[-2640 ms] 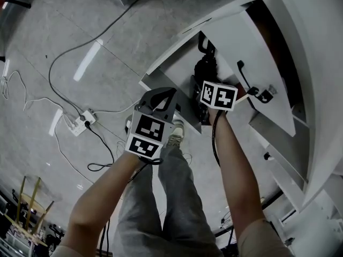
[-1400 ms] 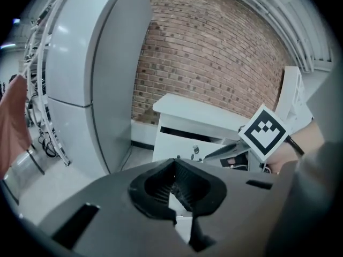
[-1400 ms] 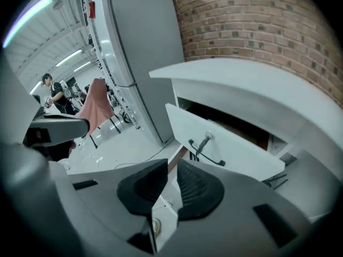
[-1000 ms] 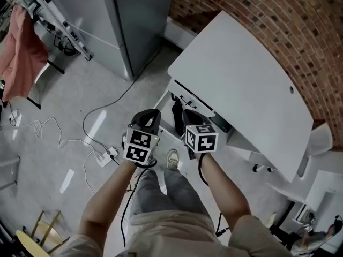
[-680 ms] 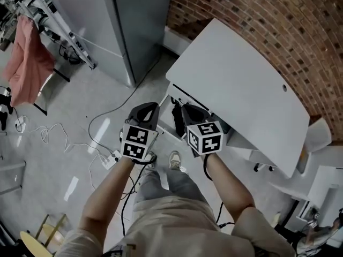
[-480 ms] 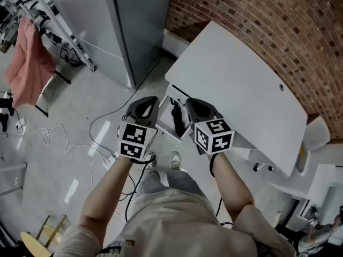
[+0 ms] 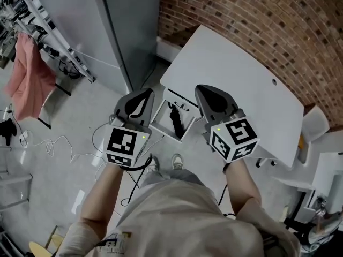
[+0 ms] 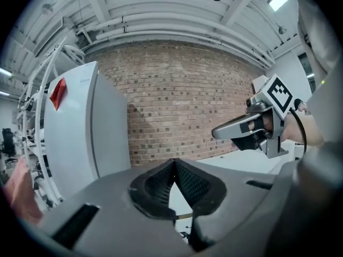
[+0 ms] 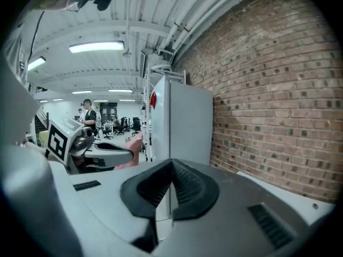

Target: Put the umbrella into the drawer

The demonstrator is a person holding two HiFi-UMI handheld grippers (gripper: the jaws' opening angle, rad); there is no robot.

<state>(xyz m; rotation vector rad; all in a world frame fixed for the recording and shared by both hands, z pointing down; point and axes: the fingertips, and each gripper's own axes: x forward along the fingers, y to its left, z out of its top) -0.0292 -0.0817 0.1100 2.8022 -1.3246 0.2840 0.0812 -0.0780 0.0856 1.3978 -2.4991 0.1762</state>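
Both grippers have risen since the earlier frames, when they were down at the drawer; they now sit high above it, level with each other and pointing at the brick wall (image 7: 241, 15). The left gripper (image 7: 144, 94) has its jaws clenched tip to tip with nothing between them, and its own view shows only the wall and a tall grey cabinet (image 8: 86, 127) beyond the tips. The right gripper (image 7: 208, 92) is also clenched and empty, its pads (image 9: 179, 186) meeting at the front. Each gripper appears off to the side in the other's view, well apart.

The umbrella (image 7: 174, 120), dark and folded, lies in the open drawer (image 7: 158, 118), far below the jaws and in the gap between the two grippers as seen from the head view. The drawer juts out from under the white desk (image 7: 236, 84), which stretches ahead of and beneath the right jaws. A pink cloth (image 7: 25, 74) hangs far off to the left of the left jaws.
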